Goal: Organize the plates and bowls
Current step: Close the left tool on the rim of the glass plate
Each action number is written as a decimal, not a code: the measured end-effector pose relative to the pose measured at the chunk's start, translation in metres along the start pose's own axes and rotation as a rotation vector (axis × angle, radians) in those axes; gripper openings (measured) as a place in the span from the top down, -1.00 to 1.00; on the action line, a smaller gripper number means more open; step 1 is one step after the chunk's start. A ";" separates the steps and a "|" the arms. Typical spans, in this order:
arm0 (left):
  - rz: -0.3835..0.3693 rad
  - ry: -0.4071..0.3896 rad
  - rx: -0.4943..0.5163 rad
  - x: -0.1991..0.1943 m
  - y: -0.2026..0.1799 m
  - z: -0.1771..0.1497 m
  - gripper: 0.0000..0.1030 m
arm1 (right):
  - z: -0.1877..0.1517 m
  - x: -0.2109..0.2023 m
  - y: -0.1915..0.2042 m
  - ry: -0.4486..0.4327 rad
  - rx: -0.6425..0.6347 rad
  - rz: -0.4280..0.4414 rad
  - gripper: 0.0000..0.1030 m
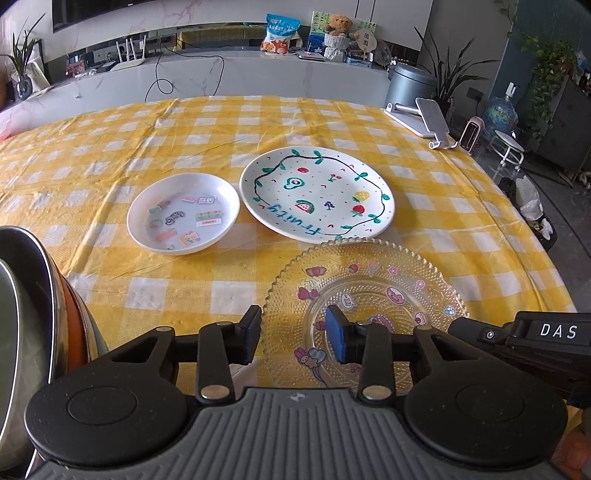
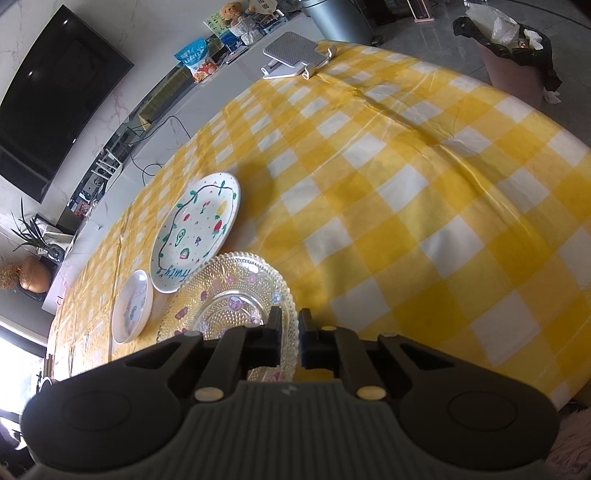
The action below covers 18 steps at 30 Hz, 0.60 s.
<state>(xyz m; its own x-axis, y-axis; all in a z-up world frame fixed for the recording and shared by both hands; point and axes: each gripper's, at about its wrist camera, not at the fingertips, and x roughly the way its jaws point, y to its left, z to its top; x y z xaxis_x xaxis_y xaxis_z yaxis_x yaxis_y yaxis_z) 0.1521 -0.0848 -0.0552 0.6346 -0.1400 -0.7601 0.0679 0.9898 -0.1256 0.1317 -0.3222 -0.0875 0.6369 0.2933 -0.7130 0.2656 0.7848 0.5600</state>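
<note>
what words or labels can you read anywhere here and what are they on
"Fruity": painted in blue on the white fruit plate, upside down from the left wrist view.
"DAS": white letters on the right hand-held gripper at the left wrist view's right edge.
Too small or blurred to read: stickers in the small white dish, speech-bubble sticker on the glass plate, print on the blue snack bag.

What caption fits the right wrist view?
Right gripper jaws pinching the rim of the clear glass plate on the yellow checked tablecloth, beside the "Fruity" plate.
</note>
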 end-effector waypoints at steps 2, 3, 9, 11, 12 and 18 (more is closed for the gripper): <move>-0.026 0.001 -0.052 0.000 0.007 0.000 0.18 | 0.001 0.000 -0.004 0.006 0.029 0.023 0.81; -0.042 0.015 -0.087 0.002 0.011 -0.001 0.19 | 0.001 0.000 -0.006 0.009 0.038 0.034 0.78; -0.028 -0.009 -0.076 0.003 0.010 -0.005 0.30 | 0.000 0.000 -0.005 0.003 0.030 0.035 0.78; -0.014 -0.009 -0.065 0.002 0.008 -0.004 0.41 | 0.000 0.000 -0.003 -0.001 0.018 0.027 0.81; -0.009 -0.012 -0.062 0.002 0.008 -0.004 0.43 | 0.000 0.000 -0.003 -0.002 0.014 0.019 0.86; -0.047 -0.023 -0.076 -0.008 0.011 -0.004 0.60 | 0.002 -0.008 -0.006 -0.024 0.020 0.007 0.89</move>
<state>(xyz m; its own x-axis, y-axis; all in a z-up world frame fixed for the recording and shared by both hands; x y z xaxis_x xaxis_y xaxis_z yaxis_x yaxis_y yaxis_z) 0.1451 -0.0731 -0.0529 0.6493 -0.1849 -0.7377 0.0403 0.9770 -0.2094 0.1267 -0.3306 -0.0842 0.6562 0.2852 -0.6987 0.2750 0.7718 0.5733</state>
